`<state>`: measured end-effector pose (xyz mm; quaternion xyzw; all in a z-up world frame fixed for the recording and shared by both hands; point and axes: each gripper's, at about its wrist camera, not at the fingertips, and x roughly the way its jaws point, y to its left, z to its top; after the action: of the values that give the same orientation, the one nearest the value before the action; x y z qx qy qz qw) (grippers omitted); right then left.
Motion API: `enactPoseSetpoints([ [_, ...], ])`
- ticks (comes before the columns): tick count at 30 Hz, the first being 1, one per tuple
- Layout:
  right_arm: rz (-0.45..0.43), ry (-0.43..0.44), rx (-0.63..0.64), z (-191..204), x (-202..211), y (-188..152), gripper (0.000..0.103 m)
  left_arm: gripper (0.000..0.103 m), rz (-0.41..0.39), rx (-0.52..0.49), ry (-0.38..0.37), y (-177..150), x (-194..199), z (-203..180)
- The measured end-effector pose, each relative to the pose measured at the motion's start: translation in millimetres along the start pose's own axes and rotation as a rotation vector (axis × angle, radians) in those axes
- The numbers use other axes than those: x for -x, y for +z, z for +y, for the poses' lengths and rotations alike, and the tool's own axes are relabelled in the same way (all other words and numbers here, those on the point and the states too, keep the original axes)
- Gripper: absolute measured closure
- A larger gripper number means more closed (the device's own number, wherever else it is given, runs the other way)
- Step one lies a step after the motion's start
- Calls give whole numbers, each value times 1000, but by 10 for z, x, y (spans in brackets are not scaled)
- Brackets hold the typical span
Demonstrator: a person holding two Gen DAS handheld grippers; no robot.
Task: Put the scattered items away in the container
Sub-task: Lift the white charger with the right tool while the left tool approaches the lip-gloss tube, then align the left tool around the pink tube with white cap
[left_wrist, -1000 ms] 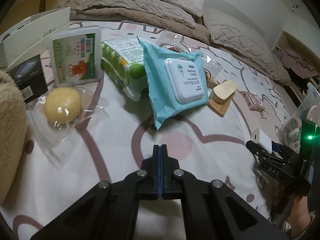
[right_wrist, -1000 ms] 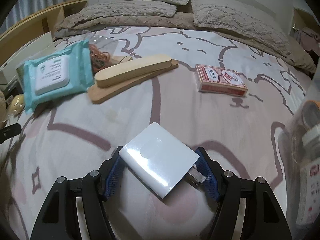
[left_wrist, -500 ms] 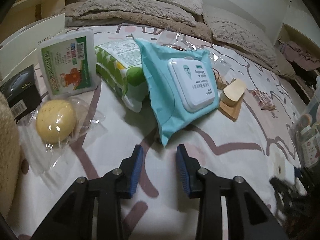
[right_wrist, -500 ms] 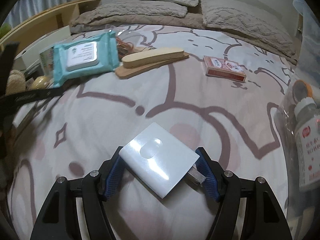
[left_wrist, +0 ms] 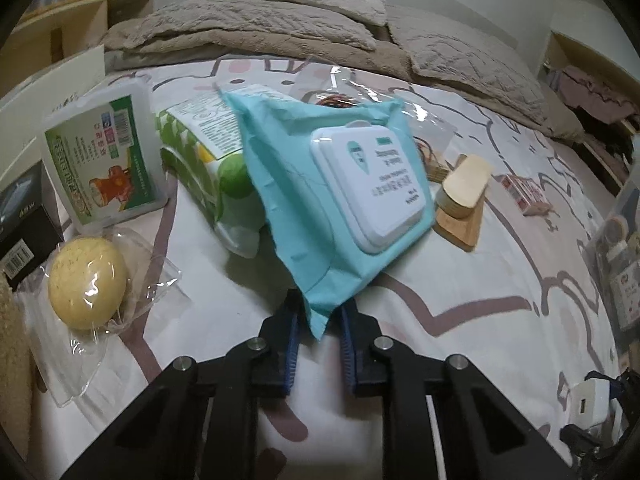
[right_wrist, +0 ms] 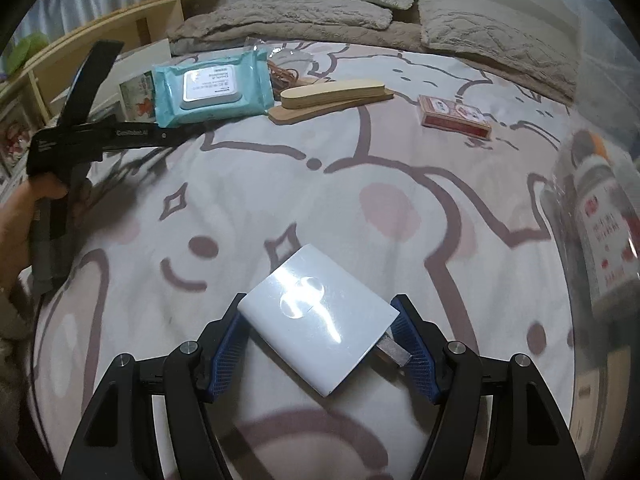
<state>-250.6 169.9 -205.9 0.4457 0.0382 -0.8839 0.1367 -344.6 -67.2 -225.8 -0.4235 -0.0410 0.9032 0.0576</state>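
We note the left gripper point(left_wrist: 318, 334) pinched on the wipes pack point(left_wrist: 336, 184) near corner, apparently; right gripper point(right_wrist: 320, 350) clamps white charger point(right_wrist: 318, 320).

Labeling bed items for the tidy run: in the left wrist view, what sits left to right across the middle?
Yellow sponge in plastic wrap → white box with green label → green tissue pack → teal wipes pack → wooden brush on its tray → red card deck.
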Motion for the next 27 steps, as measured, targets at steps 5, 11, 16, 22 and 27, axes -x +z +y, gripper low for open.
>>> enactPoseSetpoints([
  [5, 10, 15, -21, -12, 96, -108, 32, 87, 14, -26, -4, -93, 107, -85],
  [11, 12, 25, -31, 11, 211, -233, 32, 87, 49, 0, -29, -253, 297, -116],
  [16, 15, 49, -59, 2, 315, -349, 31, 87, 68, 20, -40, -397, 486, -180],
  [22, 5, 85, -92, 26, 455, -466, 32, 87, 83, -4, -49, -657, 737, -293],
  [27, 0, 104, -116, 24, 530, -536, 32, 87, 93, -13, -80, -882, 929, -398],
])
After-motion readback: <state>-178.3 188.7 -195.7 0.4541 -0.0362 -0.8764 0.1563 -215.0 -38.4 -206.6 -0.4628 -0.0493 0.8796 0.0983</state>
